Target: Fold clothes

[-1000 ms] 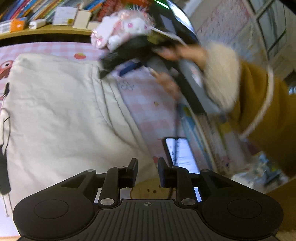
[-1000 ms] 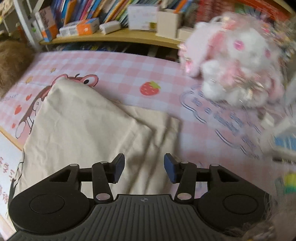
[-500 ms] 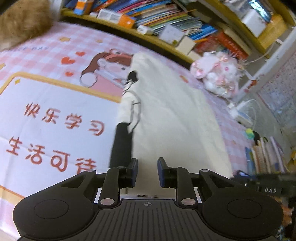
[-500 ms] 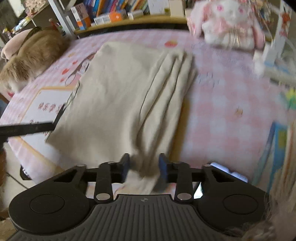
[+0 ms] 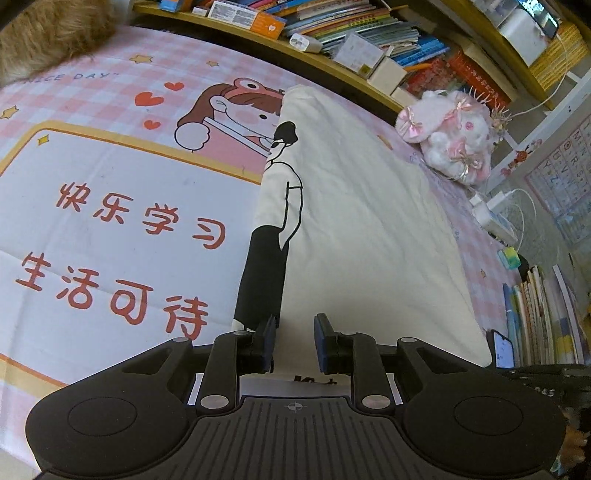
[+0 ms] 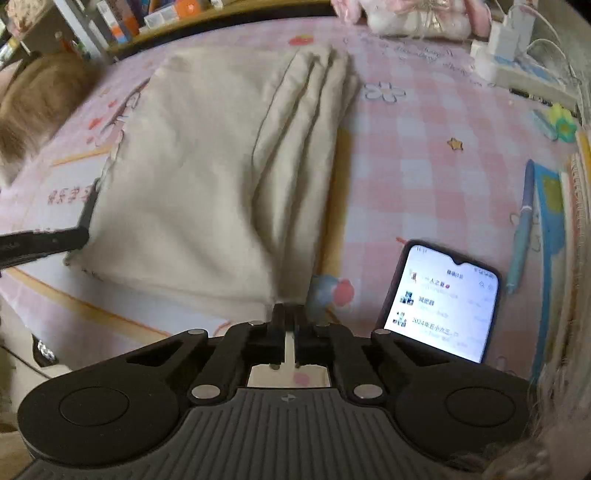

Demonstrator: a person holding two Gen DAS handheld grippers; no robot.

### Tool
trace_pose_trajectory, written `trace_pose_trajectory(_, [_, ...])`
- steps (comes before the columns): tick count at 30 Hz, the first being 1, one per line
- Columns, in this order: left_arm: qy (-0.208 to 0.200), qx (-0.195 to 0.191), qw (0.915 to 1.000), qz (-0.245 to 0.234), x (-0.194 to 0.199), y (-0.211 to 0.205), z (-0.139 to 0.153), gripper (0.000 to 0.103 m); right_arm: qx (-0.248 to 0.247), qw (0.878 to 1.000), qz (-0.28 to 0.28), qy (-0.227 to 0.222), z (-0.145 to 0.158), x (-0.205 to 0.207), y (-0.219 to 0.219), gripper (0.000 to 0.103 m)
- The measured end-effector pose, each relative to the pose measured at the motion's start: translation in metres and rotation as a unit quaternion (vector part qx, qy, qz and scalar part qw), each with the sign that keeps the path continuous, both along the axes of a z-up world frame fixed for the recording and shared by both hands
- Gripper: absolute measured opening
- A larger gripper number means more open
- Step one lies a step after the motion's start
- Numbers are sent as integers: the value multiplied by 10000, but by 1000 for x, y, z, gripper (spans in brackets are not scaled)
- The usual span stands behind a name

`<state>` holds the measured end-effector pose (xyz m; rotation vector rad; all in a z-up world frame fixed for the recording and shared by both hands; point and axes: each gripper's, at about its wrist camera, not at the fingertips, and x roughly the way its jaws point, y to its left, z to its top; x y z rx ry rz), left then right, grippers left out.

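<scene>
**Right tool clamped on the near hem, left tool parted at the other corner**

The cream cotton T-shirt with a black line-drawn figure on it [image 5: 362,229] lies folded lengthwise on the pink checked desk mat [image 5: 110,206], running from the near edge away toward the bookshelf [image 5: 332,33]. From my right wrist view its right side shows three long stacked pleats, and the near right corner disappears between the fingers of my right tool [image 6: 290,314] — the jaws are pressed together on that cloth, with only a sliver showing between them.

My left tool [image 5: 294,341] sits at the near left corner, jaws a small way apart. The shirt's hem lies under the gap, but I cannot tell whether the pads touch it.

Just right of the shirt's near end a black smartphone with a lit chat screen [image 6: 441,302] lies flat on the mat, and beyond it a row of book spines [image 5: 543,310]. At the far right corner of the desk a pink-and-white plush toy [image 5: 450,136] sits — beside it a white power strip with cables [image 5: 495,218]. A brown furry shape [image 5: 48,33] fills the far left corner.
</scene>
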<state>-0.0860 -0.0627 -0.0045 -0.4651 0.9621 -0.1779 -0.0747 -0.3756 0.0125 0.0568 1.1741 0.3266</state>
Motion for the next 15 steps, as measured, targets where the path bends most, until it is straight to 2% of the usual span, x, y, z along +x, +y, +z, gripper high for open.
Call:
trace_pose_trajectory(1, [8, 30, 10000, 2, 0, 0, 1, 23, 20, 10000, -18, 58, 2, 1, 0, 4])
trace_pose_trajectory(6, [-144, 37, 9999, 23, 0, 3, 14, 23, 69, 9992, -40, -400, 30, -1, -4, 7])
trace_pose_trajectory(10, [-248, 16, 9997, 45, 11, 15, 21, 23, 177, 9969, 81, -768, 42, 2, 7, 37])
trace_pose_trajectory(12, [-257, 52, 9997, 6, 20, 20, 22, 23, 50, 9972, 218, -716, 33, 7, 17, 37])
trace_pose_trajectory(13, [-262, 70, 9996, -13, 25, 23, 23, 23, -39, 9975, 277, -653, 27, 9, 23, 31])
trace_pose_trajectory(14, [-269, 86, 9996, -31, 29, 26, 24, 23, -176, 9978, 336, -548, 17, 11, 28, 8])
trace_pose_trajectory(15, [-293, 94, 9995, -42, 34, 29, 25, 23, -315, 9977, 327, -505, 14, 11, 30, 6])
